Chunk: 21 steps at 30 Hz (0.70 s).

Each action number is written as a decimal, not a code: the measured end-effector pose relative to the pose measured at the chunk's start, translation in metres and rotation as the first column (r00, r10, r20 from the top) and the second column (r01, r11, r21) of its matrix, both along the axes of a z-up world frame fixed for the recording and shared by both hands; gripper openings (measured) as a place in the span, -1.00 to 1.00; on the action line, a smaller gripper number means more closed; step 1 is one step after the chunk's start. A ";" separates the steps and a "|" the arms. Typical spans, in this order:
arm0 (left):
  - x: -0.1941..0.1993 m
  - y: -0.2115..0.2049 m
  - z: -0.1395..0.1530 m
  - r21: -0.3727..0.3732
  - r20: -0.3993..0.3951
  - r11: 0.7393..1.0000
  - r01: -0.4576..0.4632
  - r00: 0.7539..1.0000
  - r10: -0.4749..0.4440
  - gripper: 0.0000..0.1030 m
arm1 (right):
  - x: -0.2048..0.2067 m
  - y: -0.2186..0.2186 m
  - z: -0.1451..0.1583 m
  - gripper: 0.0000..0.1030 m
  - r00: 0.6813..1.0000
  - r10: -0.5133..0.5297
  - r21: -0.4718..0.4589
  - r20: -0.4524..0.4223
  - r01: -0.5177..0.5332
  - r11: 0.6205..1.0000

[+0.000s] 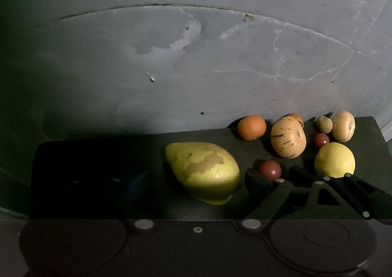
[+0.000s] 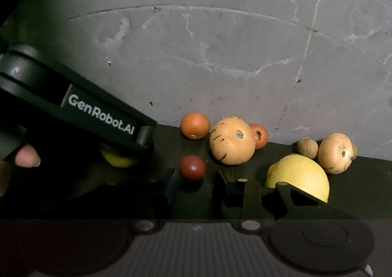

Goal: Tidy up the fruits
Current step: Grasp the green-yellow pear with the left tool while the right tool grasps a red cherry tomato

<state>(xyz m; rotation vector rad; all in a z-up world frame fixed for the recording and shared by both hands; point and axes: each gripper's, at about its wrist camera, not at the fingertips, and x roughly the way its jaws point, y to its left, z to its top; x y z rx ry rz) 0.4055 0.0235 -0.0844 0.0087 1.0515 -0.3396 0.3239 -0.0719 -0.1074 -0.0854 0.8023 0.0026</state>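
A dark tabletop (image 1: 103,154) against a cracked grey wall (image 1: 196,56) carries the fruit. Largest, a yellow mango (image 1: 203,170) with brown patches lies between the spread jaws of the left gripper (image 1: 196,179), whether pressed cannot be told. To its right sit a lemon (image 2: 299,174), two tan speckled melons (image 2: 231,141), oranges (image 2: 194,125) and a brown kiwi (image 2: 307,148). Smallest, a dark red plum (image 2: 192,167) sits between the right gripper (image 2: 196,179) fingers, apparently ungripped.
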 end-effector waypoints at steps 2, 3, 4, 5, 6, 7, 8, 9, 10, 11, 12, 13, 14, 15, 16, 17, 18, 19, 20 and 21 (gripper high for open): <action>0.002 -0.001 -0.002 0.000 -0.009 1.000 -0.006 1.000 0.006 0.54 | 0.000 0.002 0.000 -0.33 1.000 0.000 0.005 0.004 0.000 1.000; 0.003 -0.002 -0.003 0.001 -0.013 1.000 -0.009 1.000 0.009 0.49 | 0.004 0.000 -0.002 -0.36 1.000 0.000 0.008 0.004 0.000 1.000; 0.004 -0.002 -0.004 -0.001 -0.020 1.000 -0.013 1.000 0.013 0.48 | 0.007 -0.001 -0.004 -0.38 1.000 -0.001 0.010 0.005 0.001 1.000; 0.005 -0.004 -0.006 -0.004 -0.025 1.000 -0.015 1.000 0.015 0.48 | 0.008 -0.001 -0.004 -0.42 1.000 0.000 0.010 0.005 0.000 1.000; 0.006 -0.004 -0.006 -0.009 -0.030 1.000 -0.017 0.999 0.016 0.46 | 0.009 -0.001 -0.005 -0.46 1.000 0.001 0.012 0.004 -0.001 1.000; 0.006 -0.004 -0.007 -0.012 -0.032 1.000 -0.018 0.999 0.017 0.44 | 0.009 -0.001 -0.005 -0.48 1.000 0.001 0.012 0.005 -0.001 1.000; 0.006 -0.004 -0.007 -0.016 -0.031 1.000 -0.018 0.999 0.017 0.42 | 0.010 0.000 -0.005 -0.49 1.000 0.001 0.012 0.006 -0.001 1.000; 0.006 -0.004 -0.007 -0.020 -0.031 1.000 -0.017 0.999 0.016 0.39 | 0.010 0.000 -0.004 -0.49 1.000 0.001 0.011 0.005 -0.001 1.000; 0.006 -0.003 -0.007 -0.025 -0.032 1.000 -0.014 0.999 0.014 0.33 | 0.010 0.001 -0.004 -0.50 1.000 0.002 0.012 0.005 -0.002 1.000; 0.006 -0.003 -0.006 -0.031 -0.033 0.999 -0.011 0.999 0.010 0.30 | 0.010 0.001 -0.004 -0.50 1.000 0.002 0.013 0.004 -0.002 1.000; 0.005 -0.003 -0.006 -0.037 -0.034 0.999 -0.010 0.999 0.009 0.26 | 0.010 0.001 -0.004 -0.50 1.000 0.002 0.015 0.004 -0.002 1.000; 0.005 -0.003 -0.006 -0.037 -0.034 0.999 -0.012 0.999 0.010 0.26 | 0.009 0.000 -0.003 -0.51 1.000 0.003 0.016 0.006 -0.003 1.000; 0.005 -0.003 -0.005 -0.038 -0.033 0.999 -0.011 0.999 0.010 0.26 | 0.009 0.000 -0.004 -0.51 1.000 0.004 0.017 0.005 -0.004 1.000; 0.005 -0.003 -0.005 -0.040 -0.032 0.999 -0.011 0.999 0.010 0.25 | 0.009 0.000 -0.004 -0.51 1.000 0.006 0.018 0.006 -0.006 1.000; 0.005 -0.003 -0.005 -0.043 -0.031 0.999 -0.011 0.999 0.010 0.25 | 0.008 0.000 -0.003 -0.51 1.000 0.006 0.018 0.006 -0.006 1.000; 0.005 -0.001 -0.004 -0.047 -0.031 0.999 -0.012 0.999 0.011 0.25 | 0.008 0.000 -0.003 -0.51 1.000 0.008 0.019 0.004 -0.008 1.000; 0.005 0.000 -0.004 -0.052 -0.031 0.999 -0.013 0.999 0.012 0.24 | 0.007 0.000 -0.003 -0.51 1.000 0.010 0.019 0.005 -0.010 1.000; 0.004 0.000 -0.004 -0.054 -0.030 0.998 -0.014 0.999 0.013 0.23 | 0.005 0.000 -0.003 -0.51 1.000 0.011 0.020 0.006 -0.011 1.000; 0.003 0.000 -0.004 -0.056 -0.029 0.998 -0.015 0.999 0.013 0.23 | 0.003 0.000 -0.002 -0.51 1.000 0.013 0.020 0.006 -0.014 1.000; 0.002 0.001 -0.004 -0.057 -0.027 0.998 -0.013 1.000 0.011 0.22 | 0.001 0.000 -0.002 -0.52 1.000 0.016 0.021 0.008 -0.016 1.000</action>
